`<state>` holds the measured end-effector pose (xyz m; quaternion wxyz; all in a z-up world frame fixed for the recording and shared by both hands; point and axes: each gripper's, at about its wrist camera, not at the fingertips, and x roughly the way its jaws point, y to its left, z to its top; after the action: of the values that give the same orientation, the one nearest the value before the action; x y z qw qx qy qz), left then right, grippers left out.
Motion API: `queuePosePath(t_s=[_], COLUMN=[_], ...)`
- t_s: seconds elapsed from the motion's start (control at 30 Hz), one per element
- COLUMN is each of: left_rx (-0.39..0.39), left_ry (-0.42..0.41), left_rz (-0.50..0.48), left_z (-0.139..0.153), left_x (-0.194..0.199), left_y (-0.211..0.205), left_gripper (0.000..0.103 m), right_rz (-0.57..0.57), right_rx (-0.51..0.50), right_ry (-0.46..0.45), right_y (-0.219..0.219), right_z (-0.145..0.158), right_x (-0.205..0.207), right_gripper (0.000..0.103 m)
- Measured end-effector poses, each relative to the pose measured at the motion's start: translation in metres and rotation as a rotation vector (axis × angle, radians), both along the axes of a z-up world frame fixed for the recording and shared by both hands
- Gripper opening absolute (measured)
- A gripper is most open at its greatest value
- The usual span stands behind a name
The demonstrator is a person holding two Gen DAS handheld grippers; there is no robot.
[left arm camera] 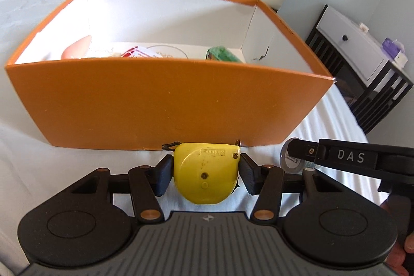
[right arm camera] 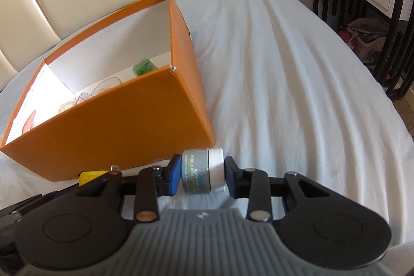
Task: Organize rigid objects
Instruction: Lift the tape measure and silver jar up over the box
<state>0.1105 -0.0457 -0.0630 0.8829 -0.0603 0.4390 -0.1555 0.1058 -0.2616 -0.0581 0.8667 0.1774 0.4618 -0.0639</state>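
Our left gripper (left arm camera: 205, 173) clamps the yellow tape measure (left arm camera: 205, 172) before the orange box (left arm camera: 160, 105); our right gripper (right arm camera: 201, 172) grips a jar (right arm camera: 204, 170), which could roll free between its pads

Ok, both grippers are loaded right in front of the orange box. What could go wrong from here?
1. The orange box has a tall near wall; the yellow tape measure in the left gripper could clip it.
2. The jar is clamped end to end in the right gripper and might slip.
3. The grippers sit close together and may collide.
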Motion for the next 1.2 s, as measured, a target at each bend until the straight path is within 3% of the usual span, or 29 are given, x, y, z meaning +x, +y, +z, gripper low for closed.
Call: queuePosePath(t_s=[0.3, 0.6, 0.9, 1.2], left_rx=[-0.074, -0.129, -0.135, -0.075], left_ry=[-0.088, -0.143, -0.133, -0.077], left_rz=[-0.053, -0.05, -0.05, 0.026], left_z=[0.044, 0.091, 0.117, 0.099], left_x=[-0.006, 0.013, 0.06, 0.128], left_y=[0.002, 0.01, 0.021, 0.017], left_gripper=[0.062, 0.062, 0.062, 0.062], right_rz=[0.077, 0.142, 0.246, 0.316], right_rx=[-0.058, -0.09, -0.155, -0.201], right_ry=[-0.119, -0.22, -0.29, -0.217], right_y=[0.012, 0.012, 0.032, 0.056], right_z=[0.037, 0.082, 0.11, 0.087], right_x=[-0.02, -0.019, 0.027, 0.096], right_gripper=[0.034, 0.034, 0.034, 0.034])
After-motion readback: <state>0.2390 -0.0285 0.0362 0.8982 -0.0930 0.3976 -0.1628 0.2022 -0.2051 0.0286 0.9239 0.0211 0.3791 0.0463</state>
